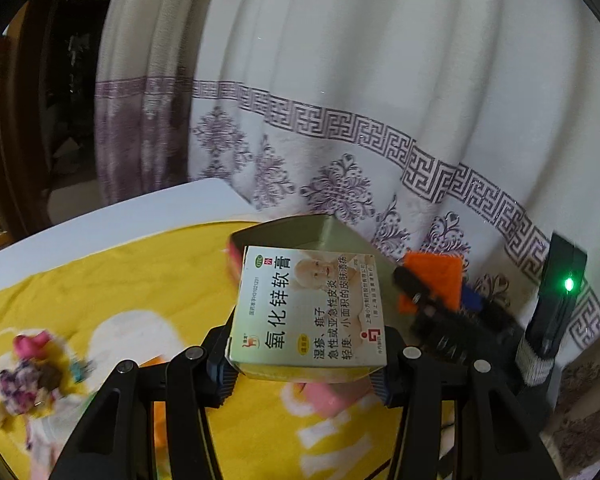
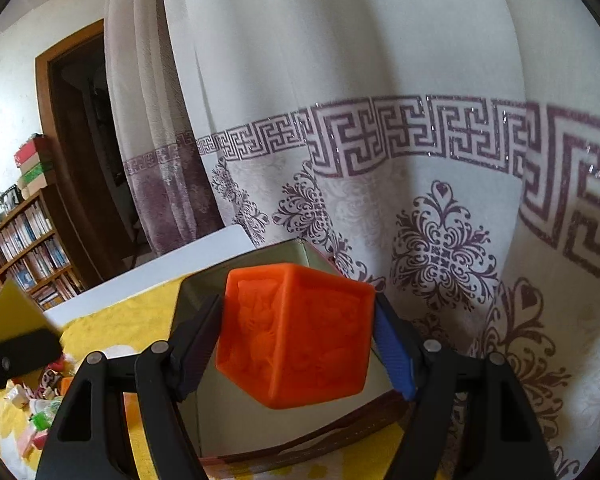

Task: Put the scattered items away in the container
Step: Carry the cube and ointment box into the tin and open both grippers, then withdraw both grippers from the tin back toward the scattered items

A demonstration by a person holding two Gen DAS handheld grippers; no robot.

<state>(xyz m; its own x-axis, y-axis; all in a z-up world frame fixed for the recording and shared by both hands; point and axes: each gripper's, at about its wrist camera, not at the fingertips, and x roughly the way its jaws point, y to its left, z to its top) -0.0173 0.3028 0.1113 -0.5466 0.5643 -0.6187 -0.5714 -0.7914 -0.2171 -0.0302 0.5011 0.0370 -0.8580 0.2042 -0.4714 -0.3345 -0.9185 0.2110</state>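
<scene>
While held above tin container (image 2: 312,252), glossy cardboard box (image 1: 308,312), embossed orange cube (image 2: 296,336)

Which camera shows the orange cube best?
The right wrist view. There the orange cube fills the middle, sharp and close, held between the right gripper's jaws above the open tin box. The left wrist view shows only a blurred orange patch beside the ointment box.

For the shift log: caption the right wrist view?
Right gripper holds orange cube above the open container.
</scene>
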